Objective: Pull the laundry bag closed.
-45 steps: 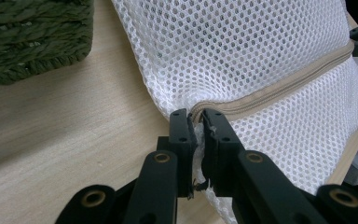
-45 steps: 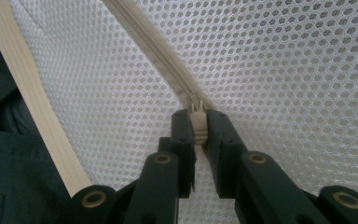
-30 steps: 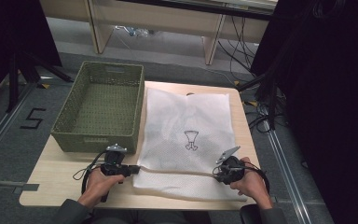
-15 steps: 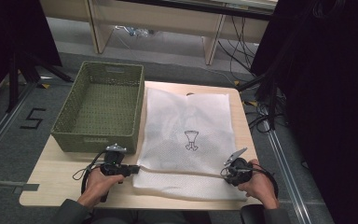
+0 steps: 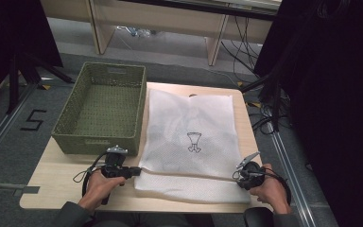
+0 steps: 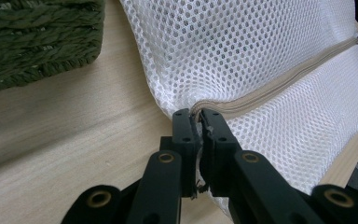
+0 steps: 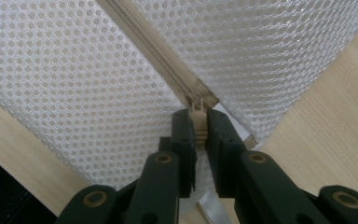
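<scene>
A white mesh laundry bag (image 5: 191, 127) with a small black print lies flat on the wooden table (image 5: 56, 179). A beige zipper (image 5: 189, 174) runs across its near part. My left gripper (image 5: 136, 170) is shut on the zipper's left end (image 6: 196, 108), pinching the mesh (image 6: 242, 51) there. My right gripper (image 5: 236, 177) is shut on the beige zipper pull (image 7: 199, 125) at the bag's right edge. The zipper (image 7: 161, 53) looks closed along its length in the right gripper view.
A green woven basket (image 5: 105, 109), empty, stands on the table left of the bag, its corner (image 6: 37, 42) close to my left gripper. The table's right edge (image 5: 255, 137) is just beyond my right gripper. Cables and desk legs are on the floor behind.
My right gripper has slid to the right along the zipper line, out to the bag's right edge. The left gripper has stayed in place at the left end.
</scene>
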Demonstrator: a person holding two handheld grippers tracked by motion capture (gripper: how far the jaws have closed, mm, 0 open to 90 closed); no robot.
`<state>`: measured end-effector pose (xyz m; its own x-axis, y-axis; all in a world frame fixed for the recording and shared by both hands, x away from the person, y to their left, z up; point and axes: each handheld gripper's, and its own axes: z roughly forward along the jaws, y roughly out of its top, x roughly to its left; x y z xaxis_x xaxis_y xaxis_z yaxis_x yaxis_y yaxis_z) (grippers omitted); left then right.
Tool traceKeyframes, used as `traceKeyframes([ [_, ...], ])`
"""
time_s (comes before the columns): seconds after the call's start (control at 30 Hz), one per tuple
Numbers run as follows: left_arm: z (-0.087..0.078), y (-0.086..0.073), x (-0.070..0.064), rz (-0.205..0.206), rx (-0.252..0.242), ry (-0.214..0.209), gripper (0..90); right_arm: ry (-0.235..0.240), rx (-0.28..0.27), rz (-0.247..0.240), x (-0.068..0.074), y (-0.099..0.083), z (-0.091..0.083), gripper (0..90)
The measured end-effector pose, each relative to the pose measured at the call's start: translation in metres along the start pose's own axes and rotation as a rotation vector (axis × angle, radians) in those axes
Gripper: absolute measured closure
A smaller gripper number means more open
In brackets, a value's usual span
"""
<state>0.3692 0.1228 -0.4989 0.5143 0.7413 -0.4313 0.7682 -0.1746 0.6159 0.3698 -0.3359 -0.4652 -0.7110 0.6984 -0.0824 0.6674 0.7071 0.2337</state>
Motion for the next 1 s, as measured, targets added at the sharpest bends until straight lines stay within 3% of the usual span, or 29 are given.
traceKeyframes([
  [0.23, 0.0, 0.0, -0.001, 0.0, 0.0, -0.006, 83.7, 0.004, -0.003, 0.01, -0.002, -0.001, 0.0, 82.4],
  [0.37, -0.003, 0.0, 0.0, 0.009, -0.006, -0.013, 77.9, 0.014, -0.044, 0.028, -0.003, -0.002, -0.002, 81.8],
  [0.5, -0.004, 0.002, -0.006, 0.075, 0.011, -0.004, 65.5, 0.025, -0.145, 0.046, -0.004, -0.001, -0.01, 74.8],
  [0.63, -0.004, 0.002, -0.012, 0.1, 0.025, 0.007, 56.9, 0.014, -0.229, 0.025, 0.001, 0.004, -0.016, 64.6],
  [0.7, -0.005, 0.002, -0.015, 0.113, 0.028, 0.014, 52.9, 0.024, -0.262, 0.023, 0.006, 0.009, -0.017, 57.8],
  [0.87, -0.011, 0.002, -0.021, 0.161, 0.017, 0.041, 46.8, 0.059, -0.404, 0.028, 0.011, 0.017, -0.018, 48.9],
  [0.93, -0.014, 0.001, -0.022, 0.162, 0.008, 0.036, 43.6, 0.077, -0.463, 0.015, 0.013, 0.021, -0.02, 45.0],
  [1.0, -0.018, 0.001, -0.024, 0.165, -0.002, 0.03, 38.9, 0.08, -0.491, 0.044, 0.018, 0.024, -0.023, 41.8],
])
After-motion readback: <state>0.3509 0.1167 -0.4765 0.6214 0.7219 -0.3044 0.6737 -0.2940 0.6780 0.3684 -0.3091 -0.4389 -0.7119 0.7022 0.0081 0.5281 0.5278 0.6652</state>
